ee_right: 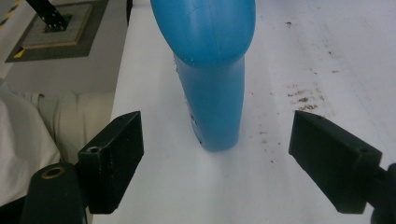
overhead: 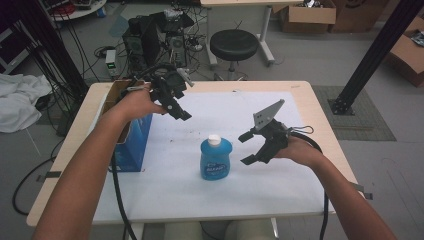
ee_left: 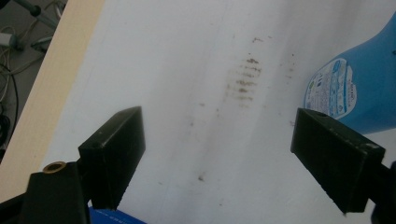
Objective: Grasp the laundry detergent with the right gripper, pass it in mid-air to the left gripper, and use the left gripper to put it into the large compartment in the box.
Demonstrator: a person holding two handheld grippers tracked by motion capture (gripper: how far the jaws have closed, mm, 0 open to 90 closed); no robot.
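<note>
A blue bottle (overhead: 216, 159) with a white cap and a printed label stands upright on the white sheet (overhead: 200, 195) in the middle of the table. My right gripper (overhead: 247, 147) hovers open just to its right, jaws pointing at it; in the right gripper view the blue bottle (ee_right: 212, 74) rises ahead between the spread jaws of the right gripper (ee_right: 217, 158), untouched. My left gripper (overhead: 181, 111) is held open above the sheet, up and left of the bottle. In the left gripper view the left gripper (ee_left: 217, 158) looks down at stained sheet, the blue bottle (ee_left: 359, 93) at the right edge.
A blue cardboard box (overhead: 131, 132) stands at the table's left side under my left forearm. Brown smudges (ee_left: 243, 81) mark the sheet. Beyond the table are a black stool (overhead: 234, 45), computer gear with cables (overhead: 150, 40), and a black post (overhead: 375, 55) at right.
</note>
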